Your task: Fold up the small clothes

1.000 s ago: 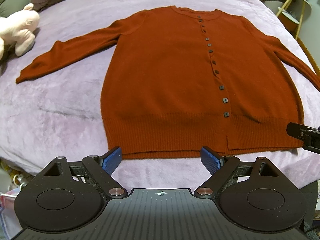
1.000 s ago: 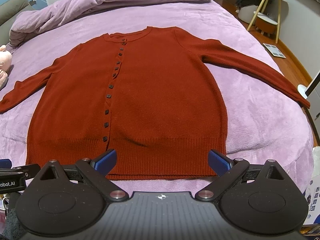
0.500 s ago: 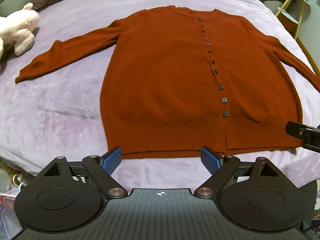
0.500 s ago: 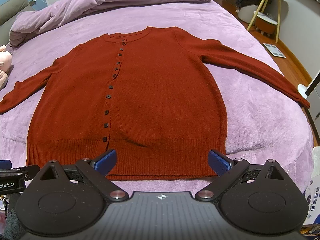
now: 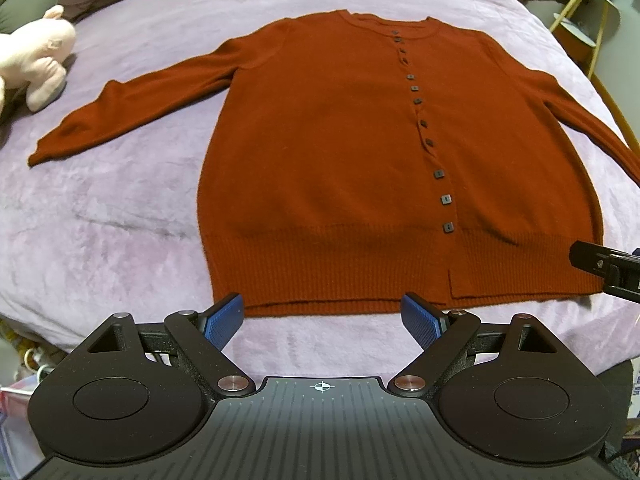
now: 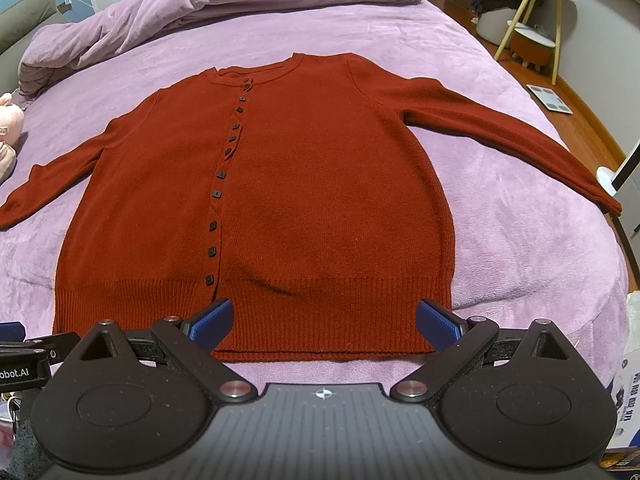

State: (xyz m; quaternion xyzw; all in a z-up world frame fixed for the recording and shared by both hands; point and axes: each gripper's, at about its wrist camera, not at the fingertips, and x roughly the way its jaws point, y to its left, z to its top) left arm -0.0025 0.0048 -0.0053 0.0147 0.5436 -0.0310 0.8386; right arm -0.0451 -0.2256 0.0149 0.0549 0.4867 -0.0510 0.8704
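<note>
A purple bed (image 6: 500,216) takes up most of the view, with a rust cardigan (image 5: 360,168) spread flat on it, buttoned. Its collar points away, its hem sits nearest the grippers, and its sleeves are splayed sideways. The left gripper (image 5: 322,316) and right gripper (image 6: 324,322) both hover at the hem, fingers wide apart and holding nothing. There's partial lettering, "obot.AI", on the left one.

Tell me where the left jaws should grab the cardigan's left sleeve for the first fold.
Probably the cuff of the cardigan. The sleeve lies flat and spread outward on the bedspread, its cuff a free end. Come from the outer left, low, pinching across the cuff. The left gripper is open near the hem.
</note>
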